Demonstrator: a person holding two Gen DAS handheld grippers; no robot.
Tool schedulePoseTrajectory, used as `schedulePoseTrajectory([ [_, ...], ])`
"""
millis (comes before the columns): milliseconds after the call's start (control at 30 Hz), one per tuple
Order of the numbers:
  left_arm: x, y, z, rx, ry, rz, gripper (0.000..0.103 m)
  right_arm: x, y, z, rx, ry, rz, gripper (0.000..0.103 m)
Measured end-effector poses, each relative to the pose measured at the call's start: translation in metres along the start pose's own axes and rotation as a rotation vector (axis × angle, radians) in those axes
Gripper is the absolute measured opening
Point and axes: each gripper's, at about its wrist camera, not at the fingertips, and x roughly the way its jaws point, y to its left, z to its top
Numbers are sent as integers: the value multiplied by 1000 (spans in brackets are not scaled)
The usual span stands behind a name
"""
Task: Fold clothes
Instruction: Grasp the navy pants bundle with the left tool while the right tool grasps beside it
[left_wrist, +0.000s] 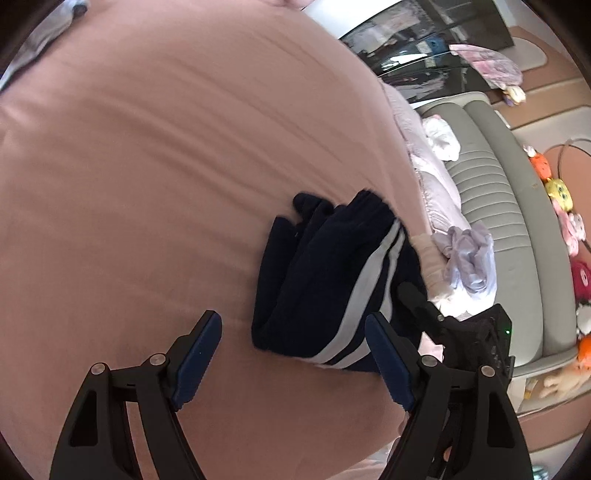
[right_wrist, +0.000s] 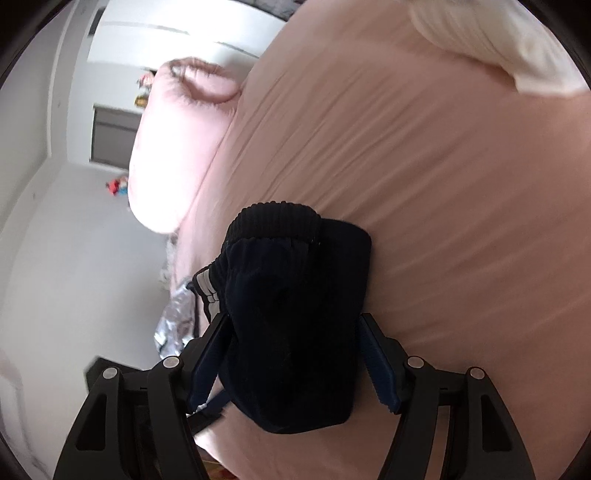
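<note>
Lying folded on the pink bedsheet, the navy trousers are flanked by the parted right gripper, apparently unclamped; the left gripper, likewise parted, is held just short.

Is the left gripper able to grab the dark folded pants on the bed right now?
Probably yes. The left gripper has its jaws open, and the dark folded pants lie just ahead on the pink bed sheet with nothing between.
</note>
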Motion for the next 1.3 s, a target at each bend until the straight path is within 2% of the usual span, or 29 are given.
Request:
schedulePoseTrajectory([
  [100,-2,2,-5,-11,-4,-7,79,-1,0,-6,18,-17,-8,69],
  [133,-2,2,-6,-8,-5,-10,79,-1,0,-8,26,-22,-9,66],
  [233,-4,1,-10,1,12,-26,79,-1,-8,-12,83,-20,-17,49],
  [367,-10,7,-16,-24,23,-63,79,1,-14,-12,150,-17,22,38],
  [567,-13,12,-19,-75,1,-95,79,5,-7,-17,169,-16,38,36],
  [700,-18,13,-20,-88,-51,-74,79,6,-11,-27,195,-16,61,36],
  [833,-19,13,-20,-110,-64,-69,79,11,-8,-33,248,-21,75,34],
  [1033,-20,15,-18,-117,-63,-76,79,33,5,-50,262,76,116,33],
  [1200,-22,19,-15,-119,-82,-93,79,40,15,-48,214,119,105,33],
  [1300,-19,16,-12,-85,-78,-84,79,39,11,-40,244,150,107,41],
])
